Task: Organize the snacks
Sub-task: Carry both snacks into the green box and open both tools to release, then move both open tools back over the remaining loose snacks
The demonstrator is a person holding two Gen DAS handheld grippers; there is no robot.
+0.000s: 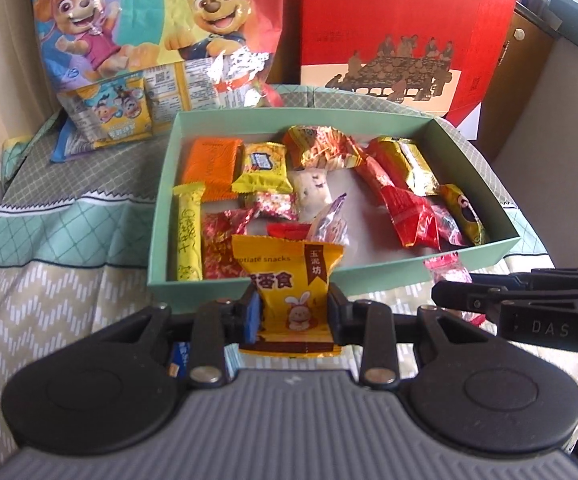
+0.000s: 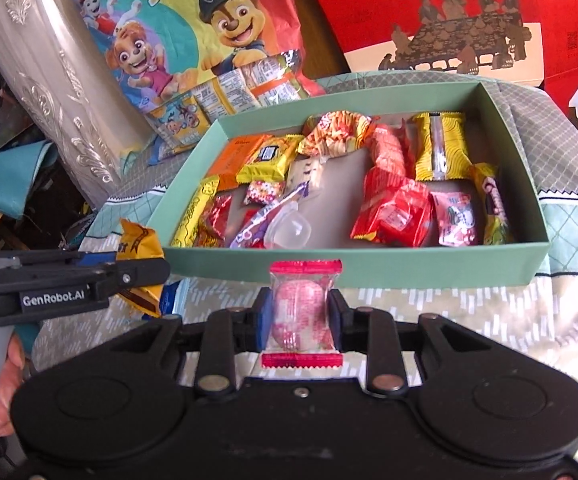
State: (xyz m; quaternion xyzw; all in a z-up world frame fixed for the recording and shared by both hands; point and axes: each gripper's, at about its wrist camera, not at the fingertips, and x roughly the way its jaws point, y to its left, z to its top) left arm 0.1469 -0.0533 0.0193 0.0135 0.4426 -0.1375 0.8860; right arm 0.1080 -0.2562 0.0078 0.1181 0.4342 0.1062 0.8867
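My left gripper [image 1: 293,308] is shut on a yellow snack packet [image 1: 289,276] with a rabbit on it, held upright just in front of the near wall of the mint-green box [image 1: 389,278]. My right gripper [image 2: 299,314] is shut on a clear-wrapped pink candy [image 2: 297,300] with red crimped ends, also before the box's near wall [image 2: 409,268]. Several wrapped snacks in orange, yellow and red lie inside the box. In each wrist view the other gripper shows from the side: the right gripper [image 1: 465,296] and the left gripper [image 2: 145,272] with its yellow packet [image 2: 141,240].
A large cartoon-dog snack bag [image 1: 149,32] and a red gift box [image 1: 401,28] stand behind the green box. A small yellow packet [image 1: 109,116] leans at the bag's foot. A silvery embossed surface [image 2: 49,80] rises at the far left. A patterned cloth [image 1: 69,240] covers the table.
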